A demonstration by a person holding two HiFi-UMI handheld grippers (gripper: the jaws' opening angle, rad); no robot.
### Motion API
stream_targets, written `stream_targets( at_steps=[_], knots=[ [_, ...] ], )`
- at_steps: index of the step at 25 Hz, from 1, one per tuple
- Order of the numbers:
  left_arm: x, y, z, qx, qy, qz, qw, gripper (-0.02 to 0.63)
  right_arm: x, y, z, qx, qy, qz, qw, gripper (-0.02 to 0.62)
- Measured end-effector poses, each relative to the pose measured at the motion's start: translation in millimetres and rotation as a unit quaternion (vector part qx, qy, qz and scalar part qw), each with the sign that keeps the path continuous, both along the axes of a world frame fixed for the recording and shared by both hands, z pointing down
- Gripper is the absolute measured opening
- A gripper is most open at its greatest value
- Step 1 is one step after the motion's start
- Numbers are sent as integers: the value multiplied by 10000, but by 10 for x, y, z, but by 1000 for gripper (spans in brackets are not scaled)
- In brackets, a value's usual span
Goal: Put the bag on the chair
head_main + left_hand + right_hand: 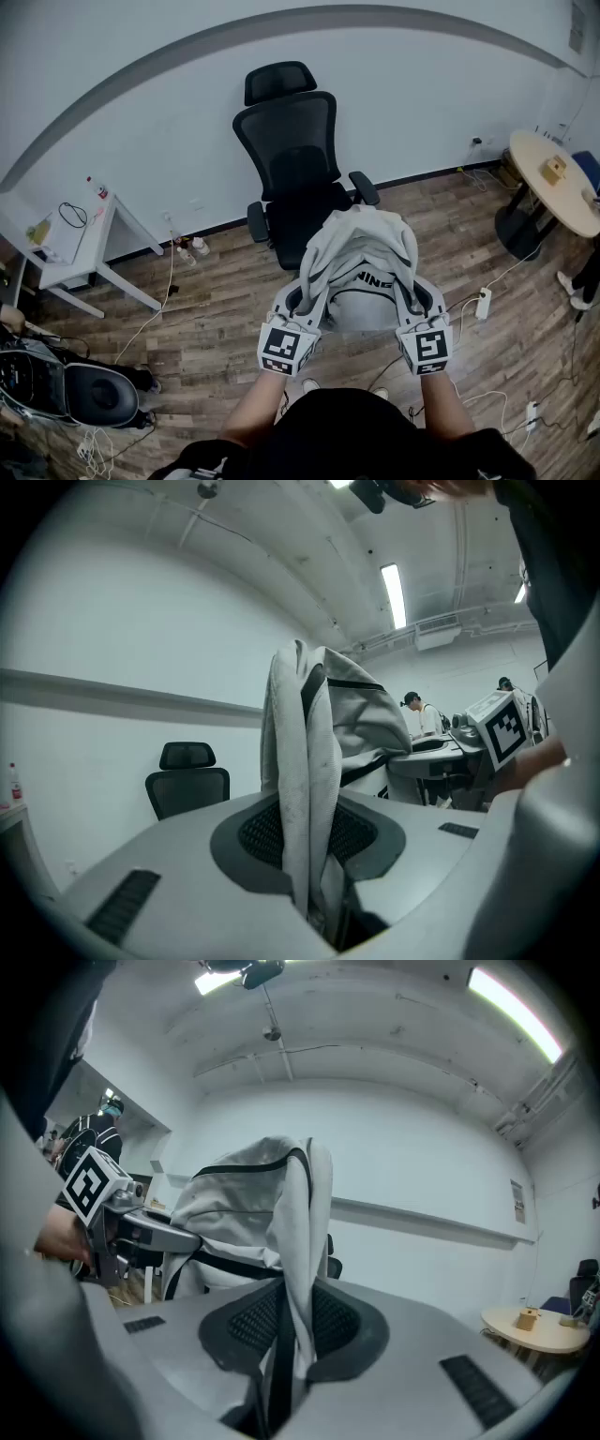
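A light grey fabric bag (361, 267) with black trim hangs in the air between my two grippers, in front of a black mesh office chair (298, 169). My left gripper (298, 305) is shut on the bag's left edge; in the left gripper view the grey cloth (305, 789) rises from between the jaws. My right gripper (419, 302) is shut on the bag's right edge, where cloth and a black strap (281, 1335) run up between its jaws. The bag covers the front of the chair's seat. The chair's headrest and back (187, 775) show behind the bag in the left gripper view.
A white side table (80, 239) stands at the left by the wall, with bottles (192, 248) on the floor near it. A round wooden table (558, 183) is at the right. Cables and a power strip (484, 303) lie on the wooden floor. Dark equipment (89, 394) sits at lower left.
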State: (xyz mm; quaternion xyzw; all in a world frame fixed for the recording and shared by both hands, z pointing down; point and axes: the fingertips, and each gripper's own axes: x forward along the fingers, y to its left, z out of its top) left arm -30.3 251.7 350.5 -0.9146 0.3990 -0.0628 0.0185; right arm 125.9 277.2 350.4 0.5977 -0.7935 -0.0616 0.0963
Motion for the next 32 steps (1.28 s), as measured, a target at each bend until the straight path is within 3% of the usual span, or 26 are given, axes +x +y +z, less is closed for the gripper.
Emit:
stream_targets(
  at_steps=[24, 32],
  knots=[
    [-839, -145, 179, -169, 98, 244, 9995, 100, -833, -156, 183, -142, -103, 72, 9998, 83],
    [-912, -320, 135, -192, 135, 165, 9996, 100, -911, -391, 126, -139, -116, -83, 9998, 83]
  ],
)
